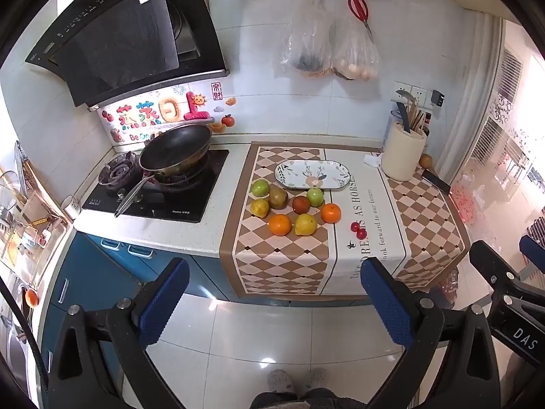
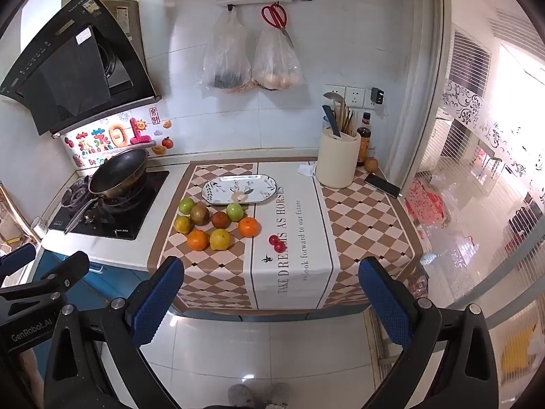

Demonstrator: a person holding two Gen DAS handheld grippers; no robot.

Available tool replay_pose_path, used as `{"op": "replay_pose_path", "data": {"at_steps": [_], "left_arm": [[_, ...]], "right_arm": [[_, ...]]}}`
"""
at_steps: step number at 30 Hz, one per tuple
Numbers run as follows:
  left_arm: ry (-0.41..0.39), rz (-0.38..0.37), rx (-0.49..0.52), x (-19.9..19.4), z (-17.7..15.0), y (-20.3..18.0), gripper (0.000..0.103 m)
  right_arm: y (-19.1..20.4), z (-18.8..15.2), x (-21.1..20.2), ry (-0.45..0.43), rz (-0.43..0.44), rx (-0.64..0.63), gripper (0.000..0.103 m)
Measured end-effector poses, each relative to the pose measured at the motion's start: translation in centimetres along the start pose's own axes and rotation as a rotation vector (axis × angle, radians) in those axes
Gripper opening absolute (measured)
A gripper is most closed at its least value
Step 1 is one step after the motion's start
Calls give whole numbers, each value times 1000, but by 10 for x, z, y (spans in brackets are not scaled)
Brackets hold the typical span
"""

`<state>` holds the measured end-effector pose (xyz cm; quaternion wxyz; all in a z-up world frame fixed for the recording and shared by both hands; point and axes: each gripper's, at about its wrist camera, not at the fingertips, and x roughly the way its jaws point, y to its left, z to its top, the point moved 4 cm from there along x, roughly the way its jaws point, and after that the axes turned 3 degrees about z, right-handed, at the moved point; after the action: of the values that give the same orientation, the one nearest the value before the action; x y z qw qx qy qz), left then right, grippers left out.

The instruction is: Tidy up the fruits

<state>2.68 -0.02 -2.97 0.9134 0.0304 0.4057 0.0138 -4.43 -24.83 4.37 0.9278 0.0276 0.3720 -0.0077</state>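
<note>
Fruits (image 1: 293, 209) on checkered runner (image 1: 282, 266), kitchen counter (image 1: 170, 231).

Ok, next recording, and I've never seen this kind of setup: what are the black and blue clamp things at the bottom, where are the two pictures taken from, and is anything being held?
There is no robot here. A person standing at a kitchen counter holds a hand-operated two-finger gripper in each hand, and each gripper carries a wide-angle camera looking along its fingers. One picture comes from the left gripper, the other from the right gripper; the blue parts are their finger pads. Both are open, back from the counter, holding nothing.

On the checked cloth lie an empty oval plate and, in front of it, loose fruit: two green apples, two oranges, yellow and brownish fruits, and two small red ones. A pan sits on the stove at the left, a utensil holder and a phone at the right.
</note>
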Motion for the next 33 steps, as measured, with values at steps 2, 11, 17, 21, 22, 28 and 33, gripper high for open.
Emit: {"op": "replay_pose_path", "data": {"at_steps": [2, 11, 17, 21, 22, 28, 33], "left_arm": [[-1, -3, -5, 0, 0, 0, 103], [-5, -2, -3, 0, 0, 0, 103], [-6, -1, -5, 0, 3, 0, 103], [-7, 1, -2, -1, 8, -3, 103], [-6, 0, -2, -4, 10, -5, 103], [-6, -1, -4, -4, 12, -6, 103], [-6, -2, -6, -6, 16, -10, 103]], "right_arm": [[0, 1, 0, 1, -1, 2, 103], [-1, 3, 1, -3, 7, 6, 103], [-3, 4, 2, -3, 8, 8, 103], [-4, 4, 1, -2, 10, 9, 103], [-4, 4, 1, -2, 12, 10, 103], [-5, 4, 1, -3, 11, 10, 103], [-4, 3, -1, -3, 13, 12, 103]]}}
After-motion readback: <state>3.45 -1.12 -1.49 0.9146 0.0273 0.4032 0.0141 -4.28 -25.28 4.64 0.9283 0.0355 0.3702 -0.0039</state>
